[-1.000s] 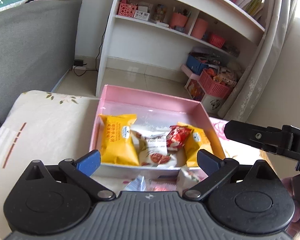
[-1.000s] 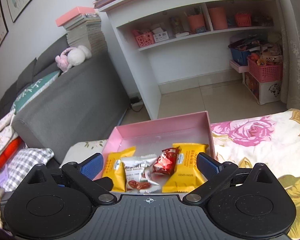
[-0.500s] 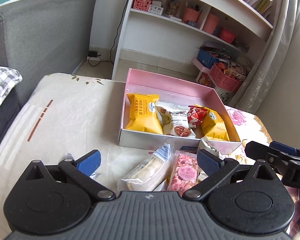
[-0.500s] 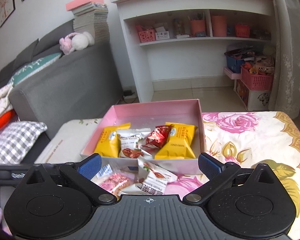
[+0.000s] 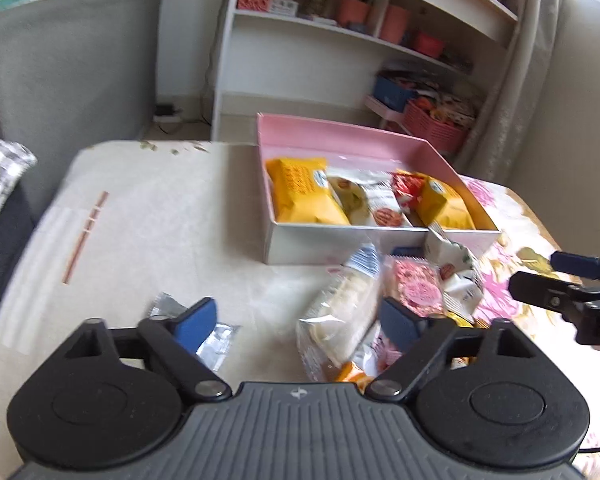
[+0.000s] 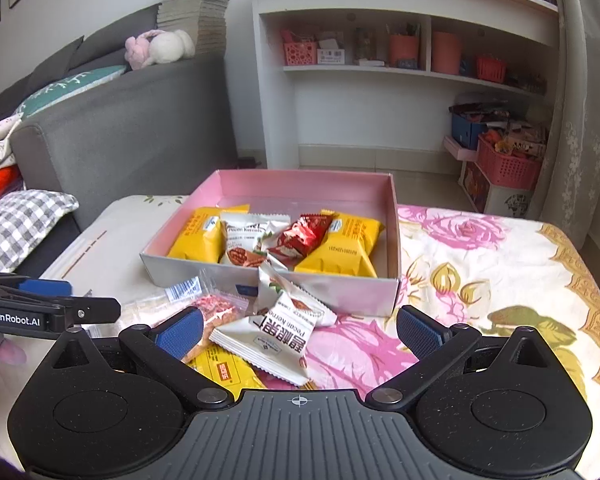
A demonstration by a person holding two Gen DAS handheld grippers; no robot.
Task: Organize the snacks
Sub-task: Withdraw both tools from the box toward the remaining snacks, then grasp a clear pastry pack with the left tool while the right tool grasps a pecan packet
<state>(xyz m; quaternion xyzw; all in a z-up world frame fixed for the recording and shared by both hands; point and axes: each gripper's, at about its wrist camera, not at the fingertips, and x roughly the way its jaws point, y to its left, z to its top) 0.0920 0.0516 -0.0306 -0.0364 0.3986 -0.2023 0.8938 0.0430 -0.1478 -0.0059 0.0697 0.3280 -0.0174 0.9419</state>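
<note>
A pink box (image 5: 380,249) (image 6: 300,186) on the table holds two yellow packs (image 6: 340,246), a white pecan pack (image 6: 244,240) and a red pack (image 6: 300,234). Loose snacks lie in front of it: a clear-wrapped cake (image 5: 344,312), a pink-printed pack (image 5: 414,286) (image 6: 216,308), white pecan packs (image 6: 272,338) and a yellow pack (image 6: 224,370). A silver wrapper (image 5: 216,340) lies by my left gripper's left finger. My left gripper (image 5: 300,320) is open above the pile's left side. My right gripper (image 6: 298,330) is open above the white packs.
A grey sofa (image 6: 120,128) stands at the left. A white shelf unit (image 6: 400,80) with pink baskets stands behind the table. The table's floral cloth (image 6: 480,264) spreads right of the box. A curtain (image 6: 580,100) hangs at the far right.
Both grippers have pulled back from over the box toward me. The loose snack pile in front of the box has come into view under them. Both stay open.
</note>
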